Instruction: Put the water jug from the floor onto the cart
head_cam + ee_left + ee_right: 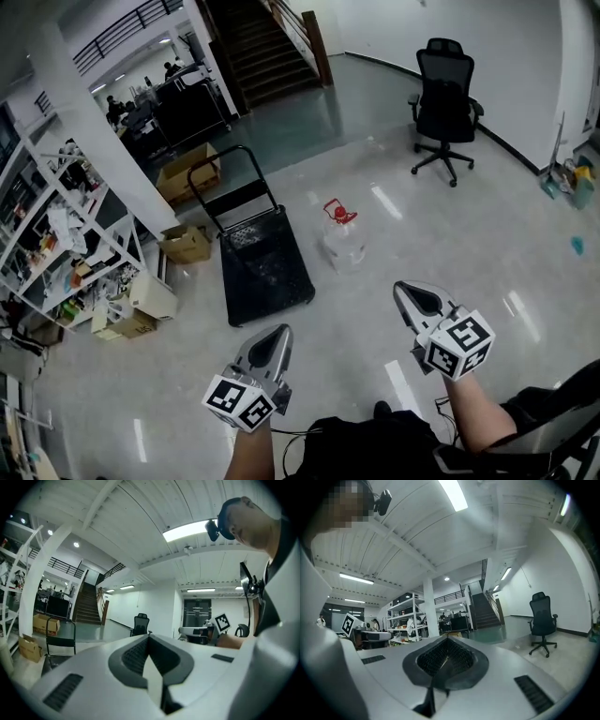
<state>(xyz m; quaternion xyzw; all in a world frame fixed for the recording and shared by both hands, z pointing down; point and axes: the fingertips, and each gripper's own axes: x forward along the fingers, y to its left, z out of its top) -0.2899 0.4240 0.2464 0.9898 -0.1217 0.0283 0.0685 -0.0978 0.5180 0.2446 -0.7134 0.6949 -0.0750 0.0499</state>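
water jug (343,246) beside cart (267,267)

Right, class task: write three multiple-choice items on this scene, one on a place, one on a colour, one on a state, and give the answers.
1. Where is the clear plastic water jug?
A. On the black flat platform cart
B. On the floor beside that cart
C. Held in a tool

2. What colour is the jug's cap and handle?
A. Red
B. Blue
C. Green

3. How do the left tool and the right tool stand?
A. Both open
B. One shut on the jug
C. Both shut and empty

Answers:
1 B: the jug stands on bare floor, to the cart's right in the head view.
2 A: the top shows red above the clear body.
3 C: each gripper view shows its jaws together with nothing between them.
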